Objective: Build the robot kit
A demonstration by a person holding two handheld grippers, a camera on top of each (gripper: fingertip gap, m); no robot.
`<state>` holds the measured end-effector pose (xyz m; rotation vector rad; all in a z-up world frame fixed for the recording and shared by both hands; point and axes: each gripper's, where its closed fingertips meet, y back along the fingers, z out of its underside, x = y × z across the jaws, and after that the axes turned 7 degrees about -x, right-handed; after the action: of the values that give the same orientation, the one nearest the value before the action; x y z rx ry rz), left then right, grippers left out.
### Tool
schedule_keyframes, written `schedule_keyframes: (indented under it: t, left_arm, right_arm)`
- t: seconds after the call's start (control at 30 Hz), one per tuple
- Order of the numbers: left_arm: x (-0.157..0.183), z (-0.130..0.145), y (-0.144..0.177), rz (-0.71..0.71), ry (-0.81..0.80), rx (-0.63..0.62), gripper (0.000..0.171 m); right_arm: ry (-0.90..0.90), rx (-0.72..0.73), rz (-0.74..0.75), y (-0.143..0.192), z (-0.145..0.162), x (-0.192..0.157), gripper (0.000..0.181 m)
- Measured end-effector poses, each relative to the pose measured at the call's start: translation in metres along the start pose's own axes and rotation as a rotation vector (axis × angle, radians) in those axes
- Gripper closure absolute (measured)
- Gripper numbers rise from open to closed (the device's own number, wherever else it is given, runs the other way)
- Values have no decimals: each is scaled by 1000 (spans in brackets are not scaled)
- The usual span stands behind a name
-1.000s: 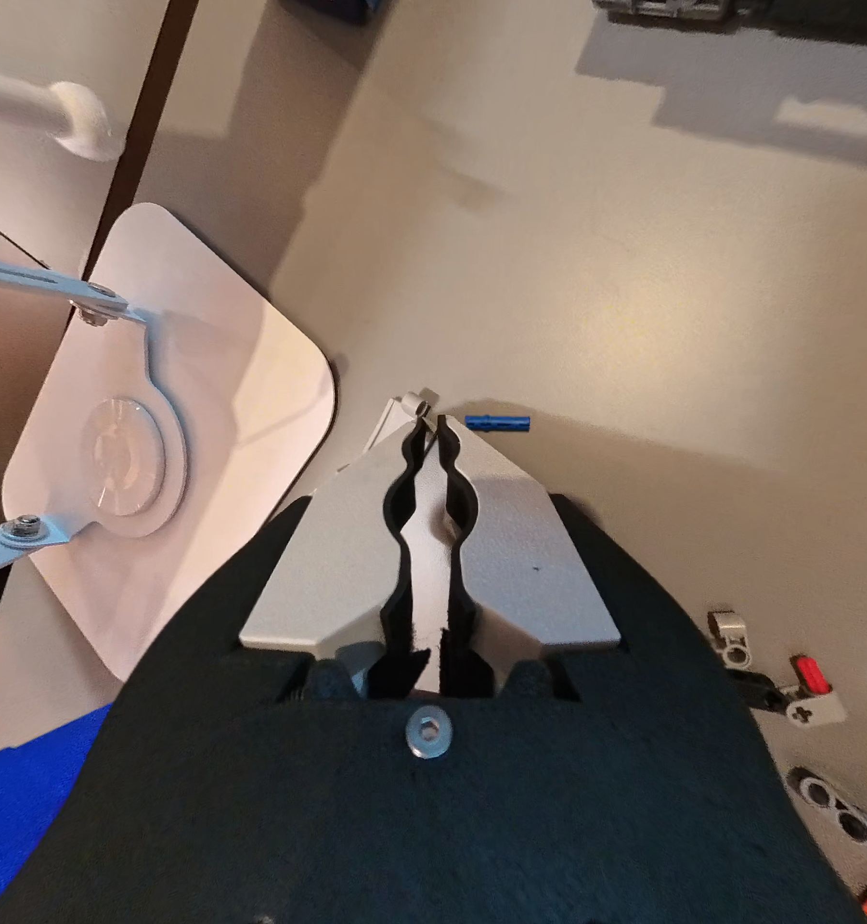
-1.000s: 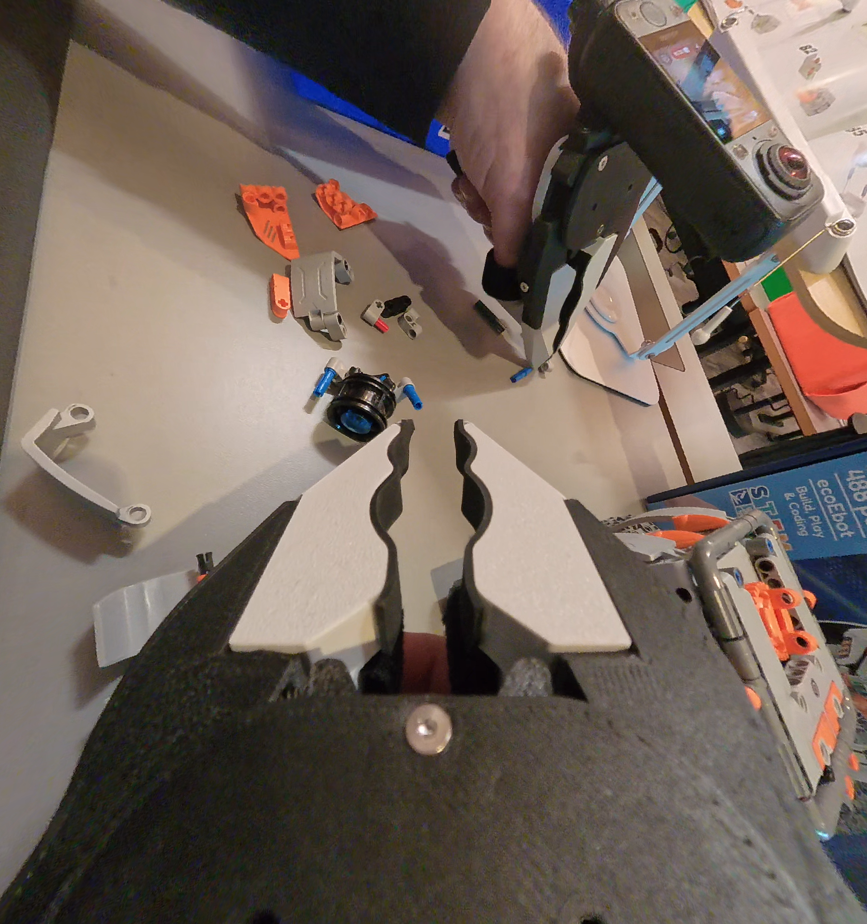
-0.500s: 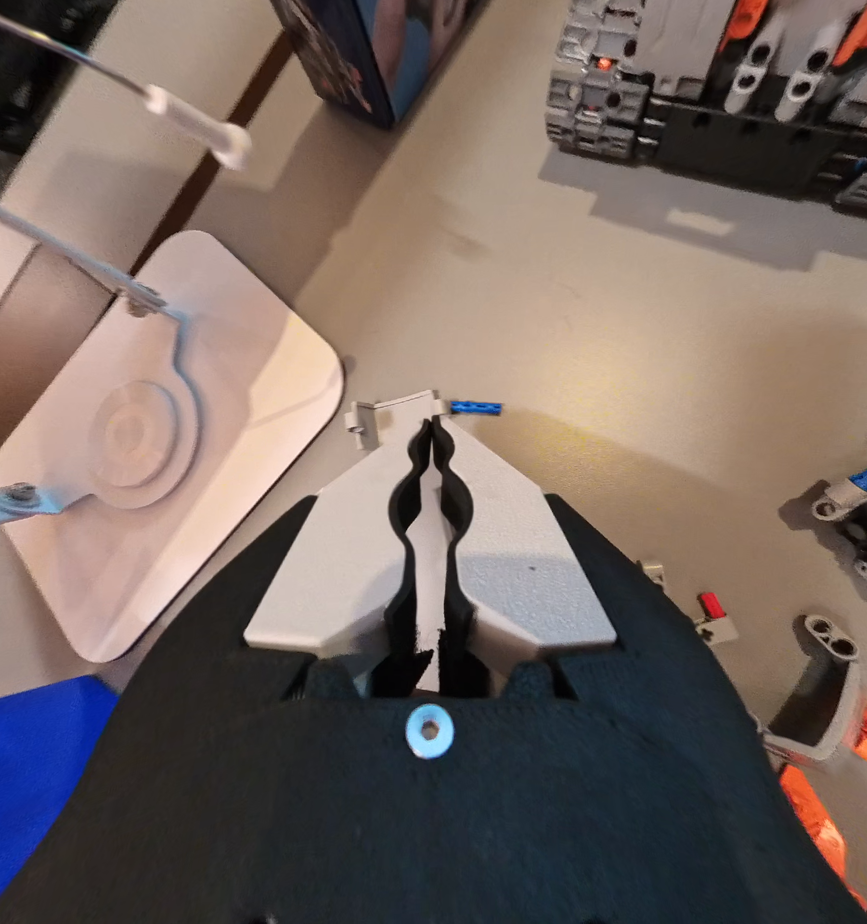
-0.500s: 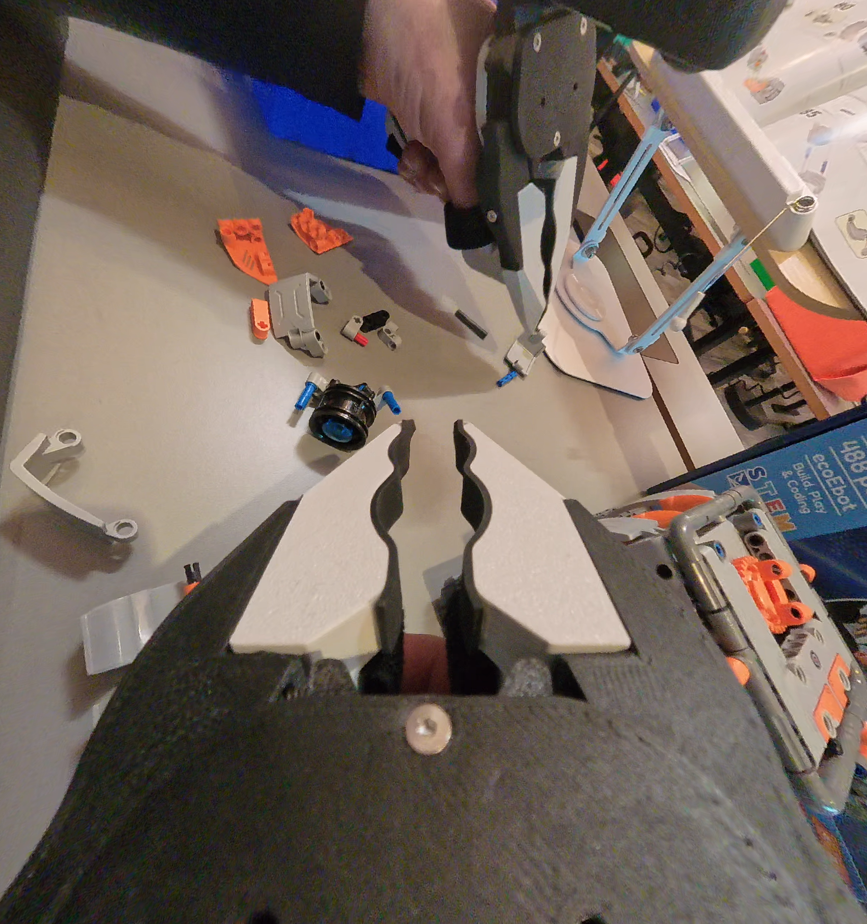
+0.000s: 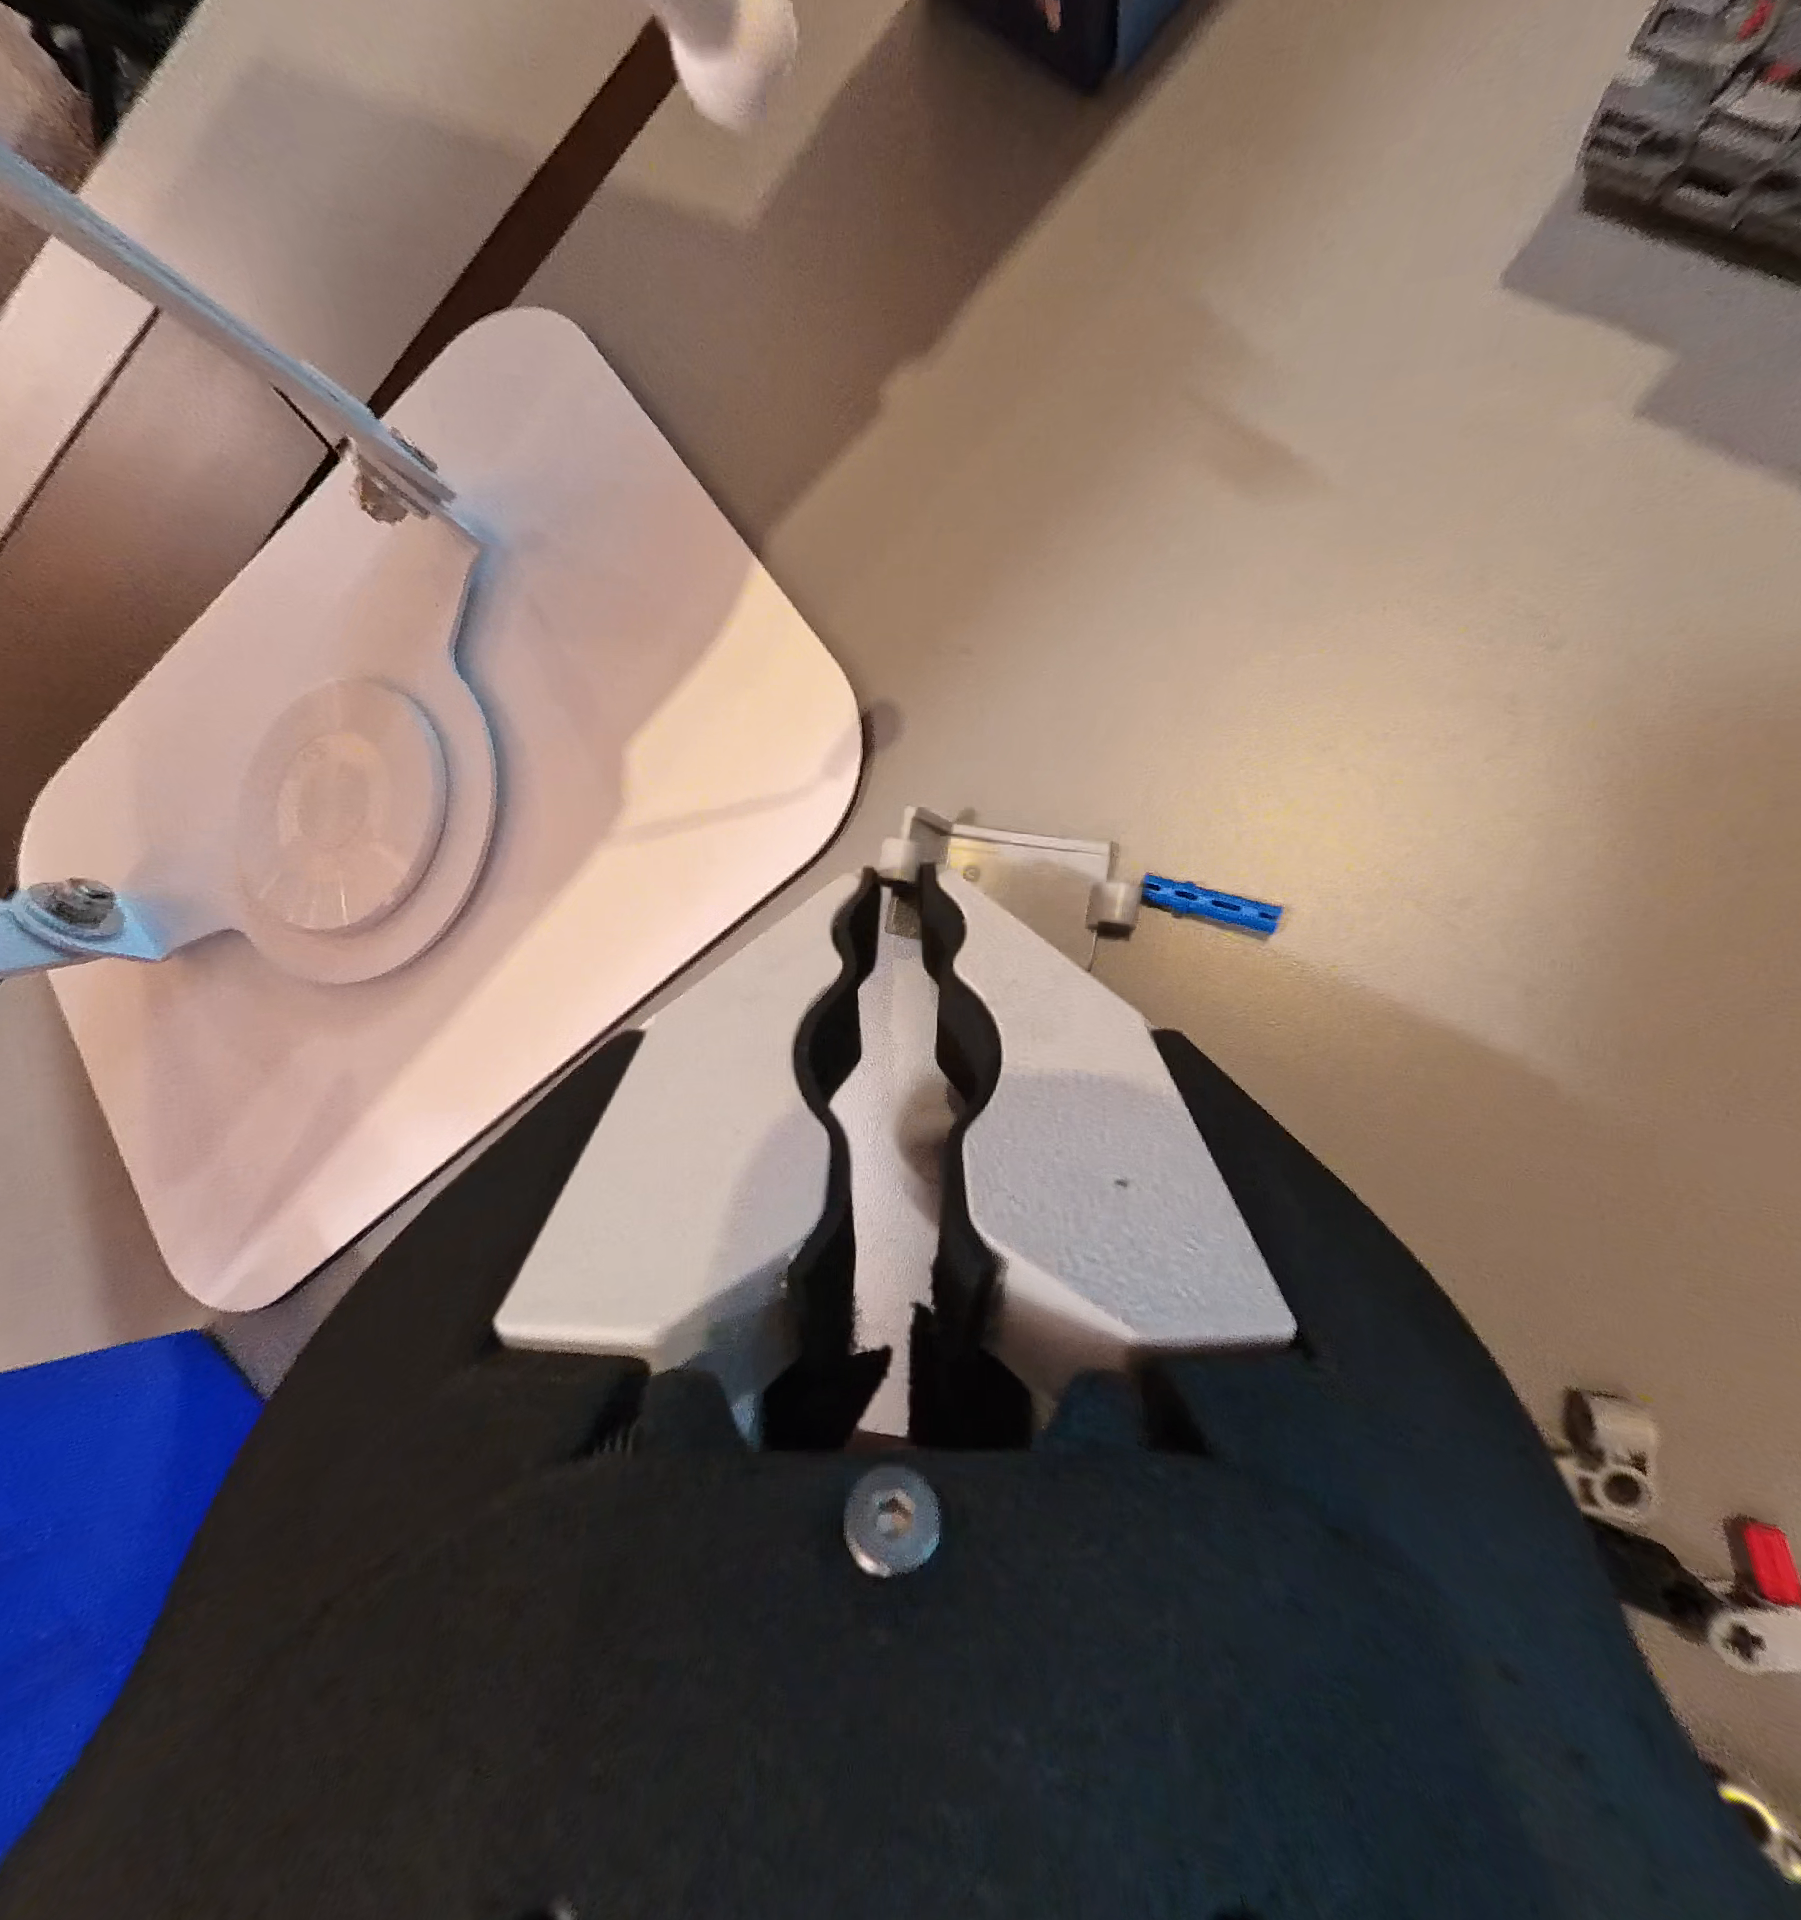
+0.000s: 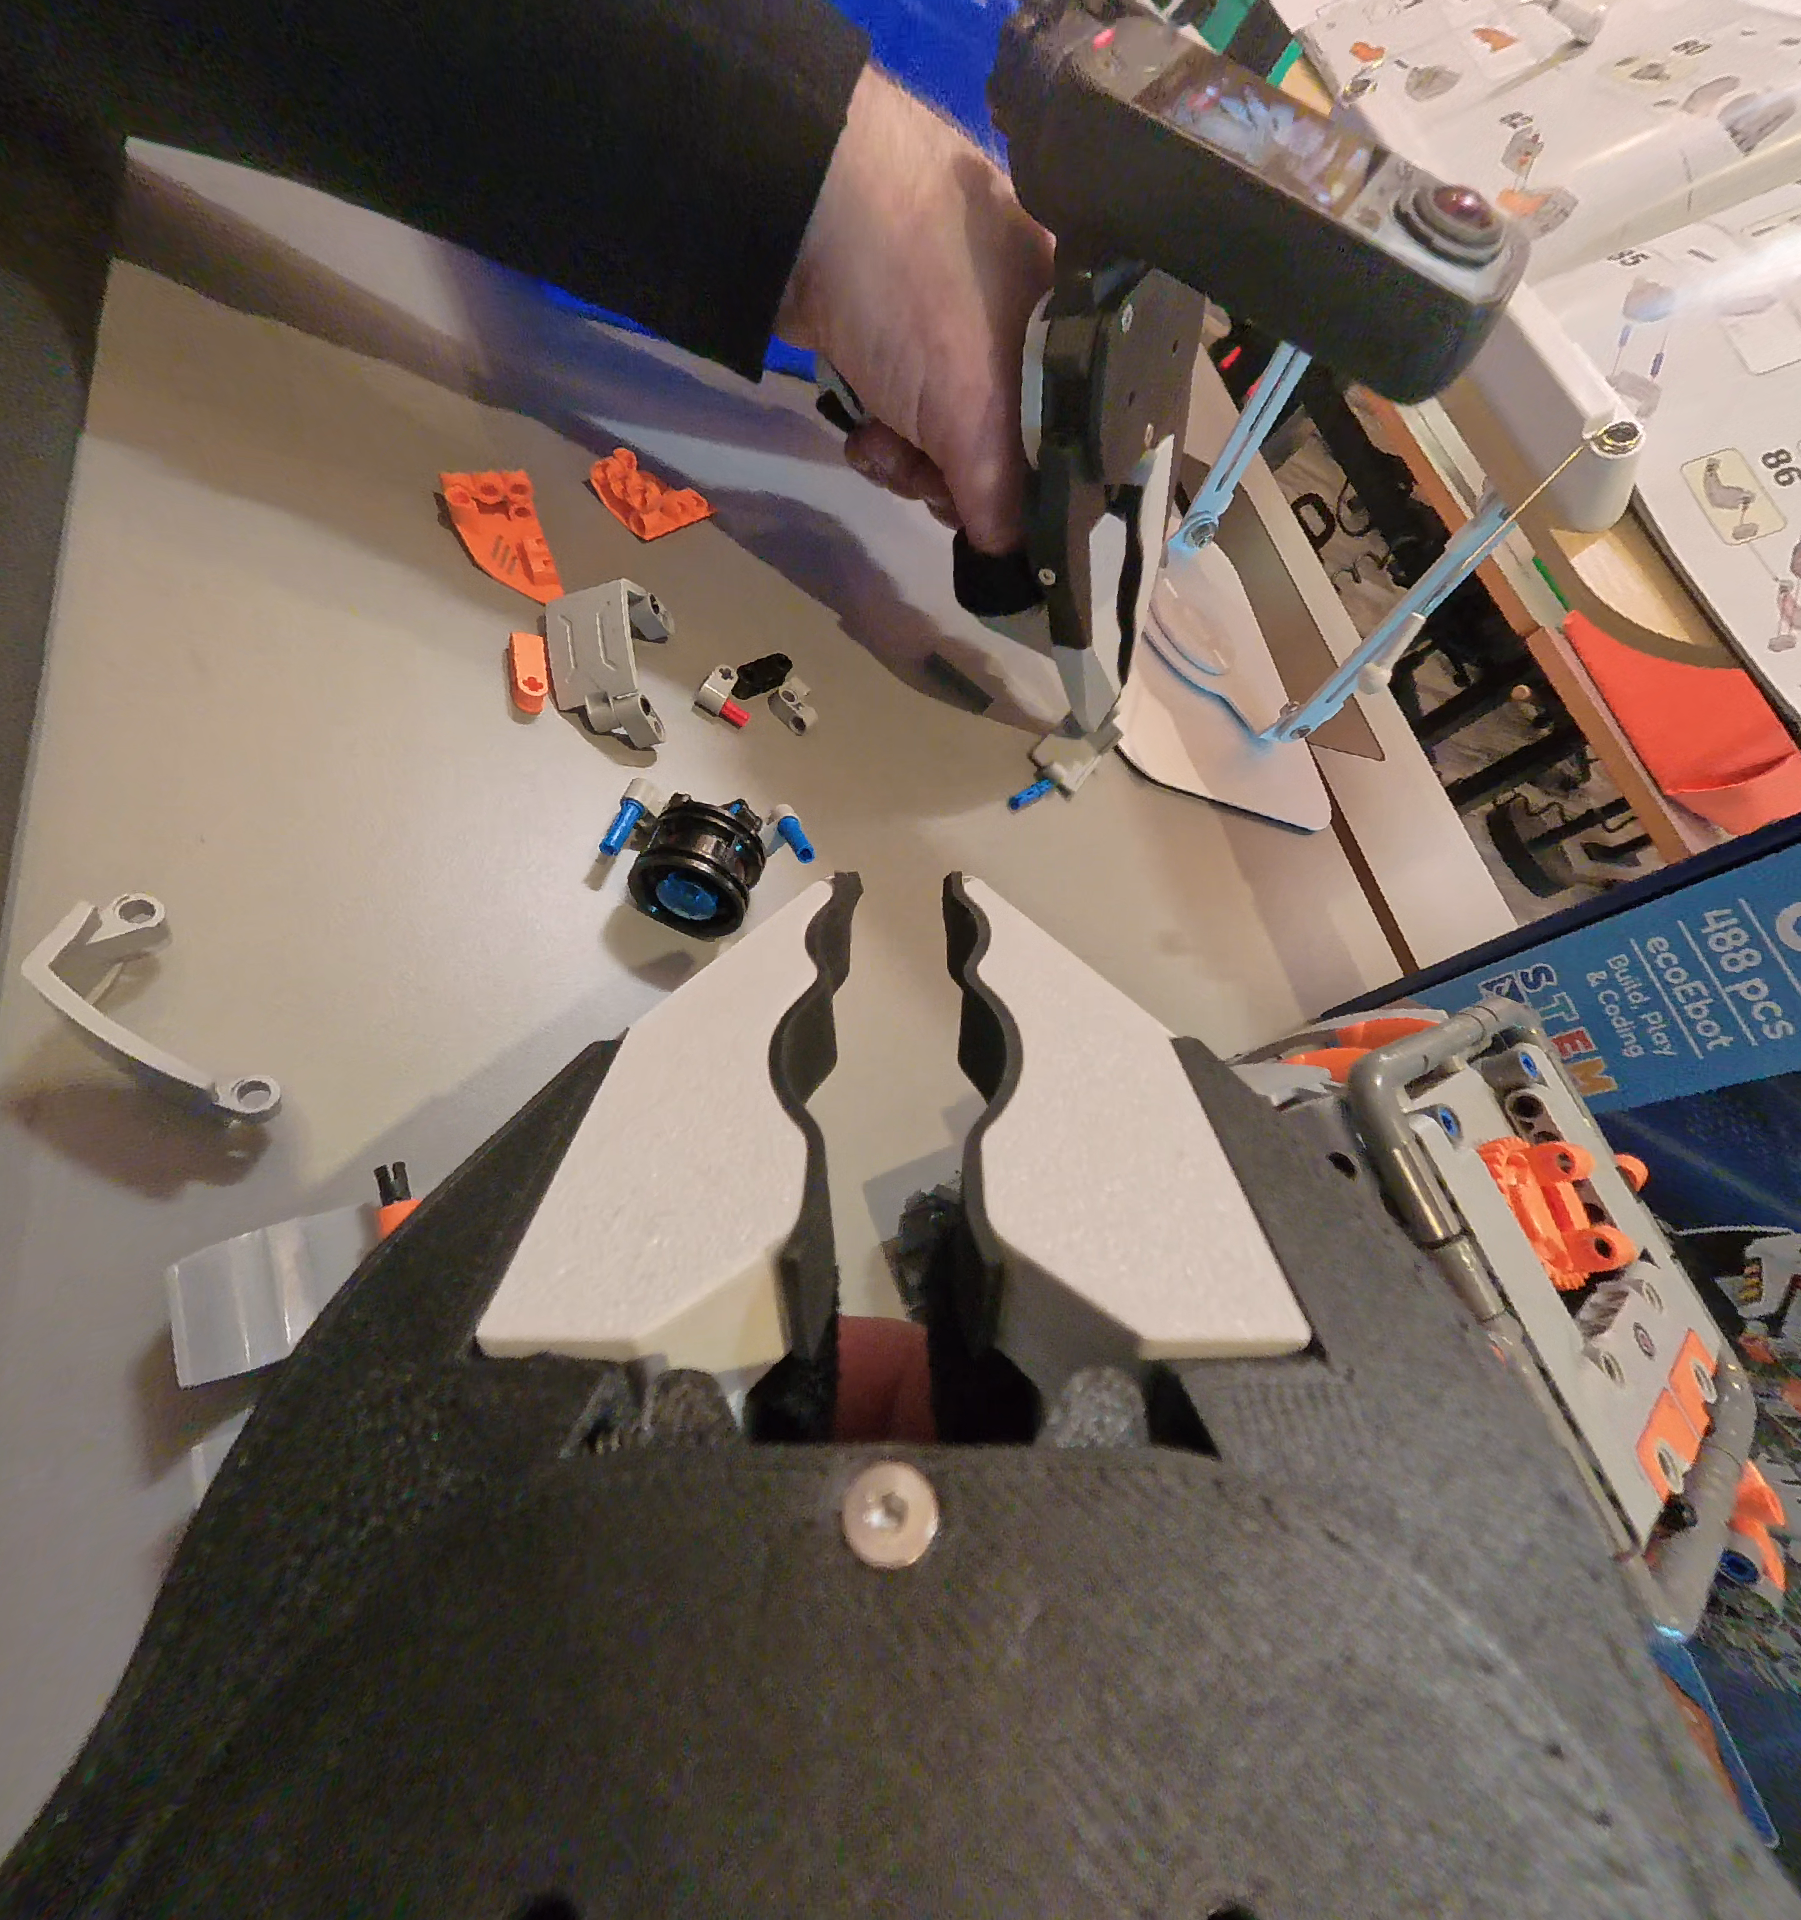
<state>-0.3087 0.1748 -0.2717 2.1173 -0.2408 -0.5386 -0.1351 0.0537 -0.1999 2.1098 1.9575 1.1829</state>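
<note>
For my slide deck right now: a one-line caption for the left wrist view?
Left gripper shut on a grey panel piece beside a blue pin and a white stand base.

Bare table lies open at centre left of the right wrist frame. A black wheel crowds the lower middle, orange plates the upper middle. At right, a white stand base and a grey brick model block passage.
</note>
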Motion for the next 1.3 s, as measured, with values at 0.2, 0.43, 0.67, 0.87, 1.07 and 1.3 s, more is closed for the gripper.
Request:
schedule_keyframes:
  t: [0.2,0.43,0.67,0.87,1.07,1.3]
  left_arm:
    - [9,-21,46,-27,-101,166,167]
    - [62,-47,143,96,-220,613,167]
    - [124,-62,241,216,-393,1080,167]
    - [156,-57,297,238,-515,1289,167]
    - [175,-51,334,275,-590,1418,167]
    - [181,-49,344,267,-609,1486,167]
  right_arm:
    - [-84,66,6,8,-7,11,165]
    - [-345,231,5,30,-33,37,152]
    - [-702,541,-254,60,-87,36,148]
    - [-844,838,-607,90,-127,12,143]
    - [-742,1019,-762,122,-169,-16,139]
    - [-748,1099,-673,133,-178,-12,155]
